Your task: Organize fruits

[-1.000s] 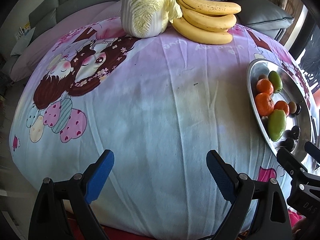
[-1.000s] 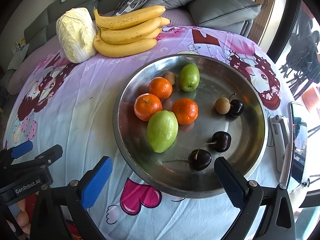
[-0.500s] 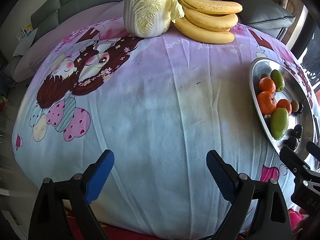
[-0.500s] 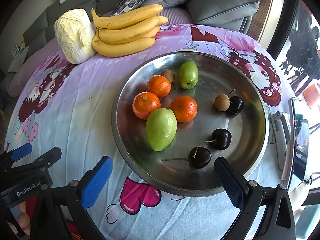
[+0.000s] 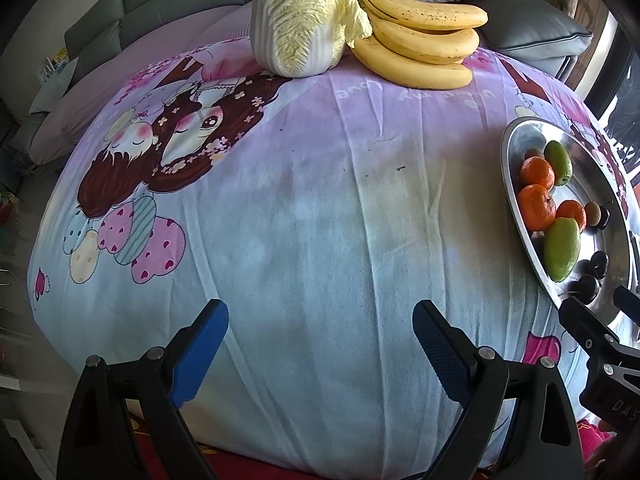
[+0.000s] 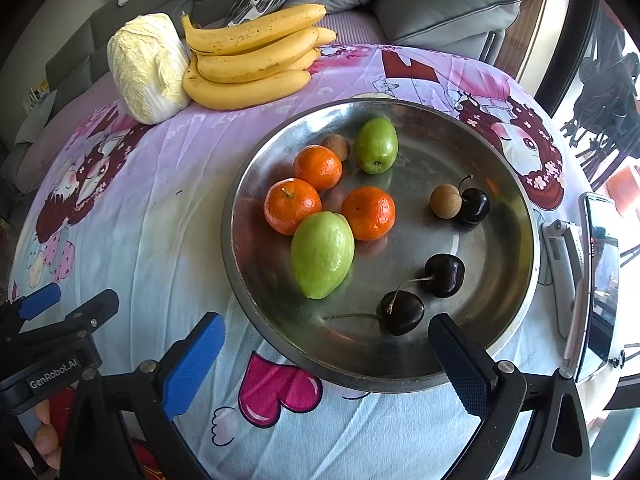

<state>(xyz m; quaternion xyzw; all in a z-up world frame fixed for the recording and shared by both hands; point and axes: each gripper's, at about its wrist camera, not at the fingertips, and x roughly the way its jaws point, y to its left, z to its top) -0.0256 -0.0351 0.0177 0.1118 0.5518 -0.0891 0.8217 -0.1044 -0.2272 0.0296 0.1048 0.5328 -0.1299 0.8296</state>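
tablecloth (image 5: 320,208) | left gripper (image 5: 320,344) jaws apart, empty | right gripper (image 6: 326,360) jaws apart over tray (image 6: 516,240) rim

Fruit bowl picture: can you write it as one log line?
left gripper: open, empty | right gripper: open, empty | metal bowl: oranges, green fruits, cherries | bananas: outside bowl, by cabbage

— Supporting surface? Round table (image 6: 168,216) draped in a pastel cartoon-print cloth (image 5: 320,220).
— Resting directly on it? Far edge: cabbage (image 6: 146,66) touching a banana bunch (image 6: 252,60). Right of centre: metal tray (image 6: 516,208). Just beside its right rim: phone (image 6: 600,276) on a stand.
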